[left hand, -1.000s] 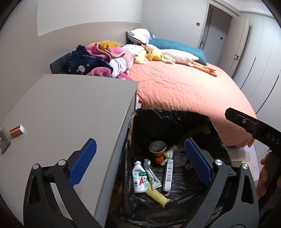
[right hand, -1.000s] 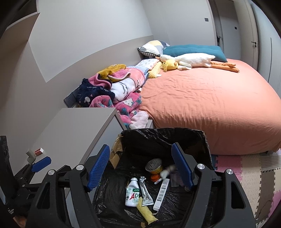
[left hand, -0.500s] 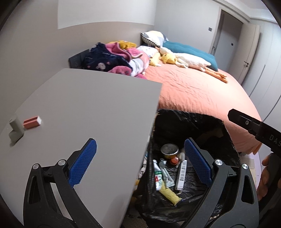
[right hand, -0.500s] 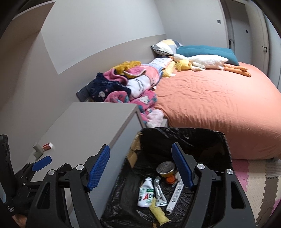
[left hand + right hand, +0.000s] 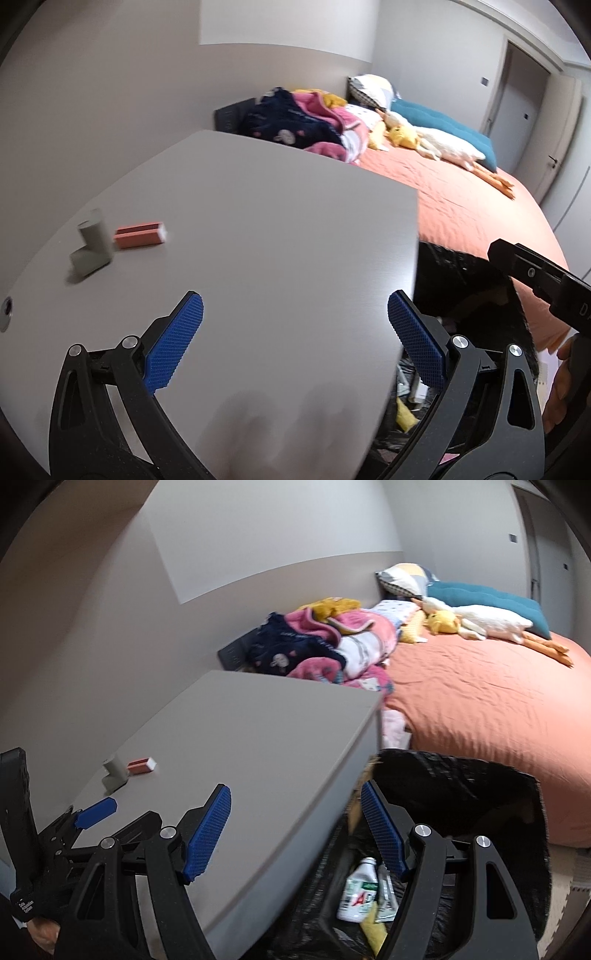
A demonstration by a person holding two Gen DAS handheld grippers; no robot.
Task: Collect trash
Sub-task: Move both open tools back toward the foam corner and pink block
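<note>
Right now the left gripper [image 5: 295, 347] hangs over the grey table [image 5: 280, 236] with its blue pads spread wide and nothing between them. Further back on that tabletop lie a small pink box [image 5: 139, 235] and, touching it, a grey angled piece [image 5: 92, 242]. Beside the table's edge stands the bin lined with a black bag [image 5: 461, 779]; a white bottle [image 5: 360, 890] and a yellow wrapper [image 5: 371, 925] lie in its bottom. Likewise empty and spread apart, the right gripper [image 5: 295, 834] straddles the table's edge and the bin. Behind them is an orange bed [image 5: 487, 701].
</note>
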